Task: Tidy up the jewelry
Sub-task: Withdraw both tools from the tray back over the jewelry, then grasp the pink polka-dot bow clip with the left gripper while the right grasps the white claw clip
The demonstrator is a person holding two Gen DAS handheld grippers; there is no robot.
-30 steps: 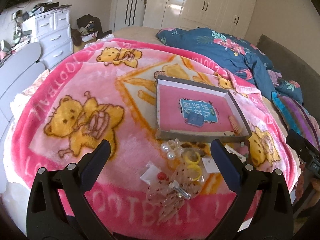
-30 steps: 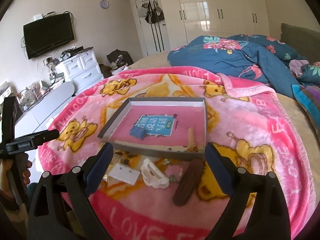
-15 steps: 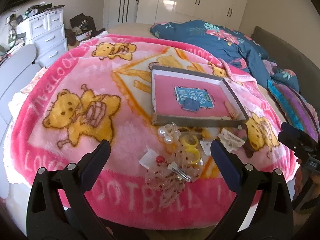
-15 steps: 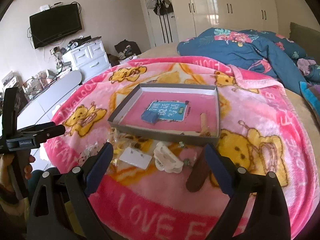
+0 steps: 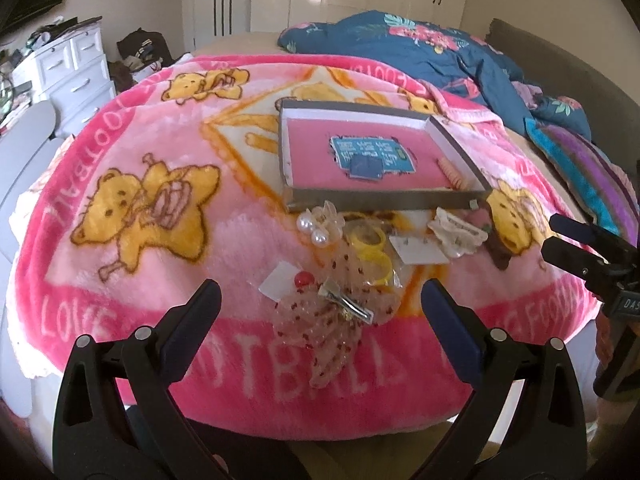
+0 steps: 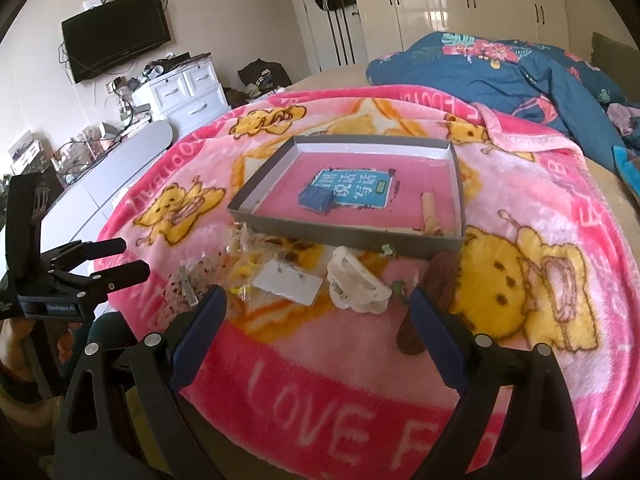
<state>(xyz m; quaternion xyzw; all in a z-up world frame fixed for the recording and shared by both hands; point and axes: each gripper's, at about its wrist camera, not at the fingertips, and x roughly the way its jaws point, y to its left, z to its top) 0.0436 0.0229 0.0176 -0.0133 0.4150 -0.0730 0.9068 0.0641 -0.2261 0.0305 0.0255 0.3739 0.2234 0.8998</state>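
Observation:
A shallow grey box with a pink floor lies on the pink blanket; inside are a blue card, a small blue pouch and a peach comb clip. In front of it lie a pearl clip, yellow rings, a white card, a white claw clip, a brown clip and a dotted mesh bow with a metal clip. My left gripper hangs open just short of the bow. My right gripper is open near the claw clip.
The bed's front edge runs just below both grippers. A blue floral duvet is heaped behind the box. White drawers and a wall TV stand to the left. A hand holds the left gripper's handle.
Both grippers have drawn back toward the bed's front edge, so the pile of accessories sits farther ahead in view. Jaws stayed open and nothing was picked up.

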